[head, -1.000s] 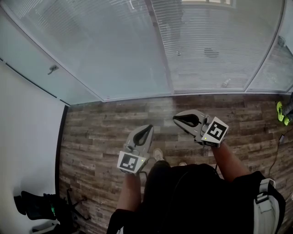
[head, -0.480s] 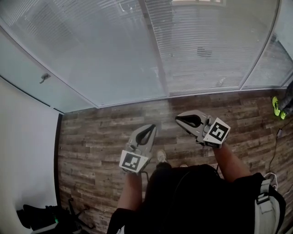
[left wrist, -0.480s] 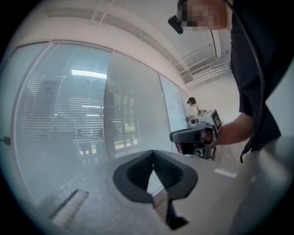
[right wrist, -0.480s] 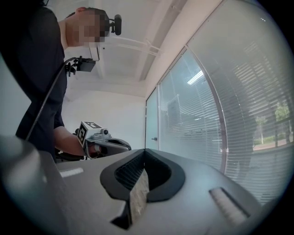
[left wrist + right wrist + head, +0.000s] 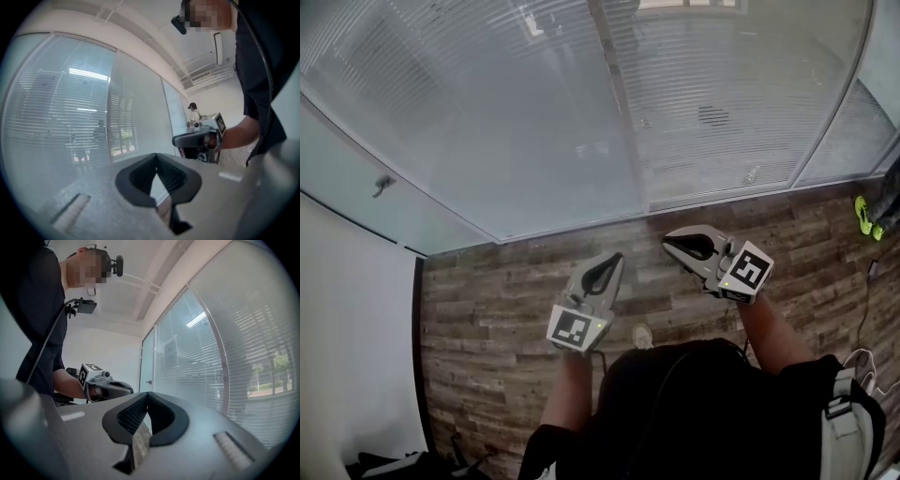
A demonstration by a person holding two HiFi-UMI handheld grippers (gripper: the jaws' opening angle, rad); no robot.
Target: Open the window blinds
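Blinds (image 5: 722,103): slats closed, behind far glass wall (image 5: 534,141), well apart from both claws.
Left claw (image 5: 613,259): pinched together, empty.
Right claw (image 5: 669,242): same.
Handling: step closer; small fitting (image 5: 752,174), perhaps the control; spread one claw before gripping.

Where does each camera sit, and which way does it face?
Head view: on the person's head, facing steeply down at the wood floor and the blinds; left tool and right tool show.
Left gripper view: on the left tool, looking along its closed jaws at the blinds; right forearm shows.
Right gripper view: on the right tool, along its closed jaws, blinds to the right; left forearm shows.
Shared: each gripper view sees the other tool.
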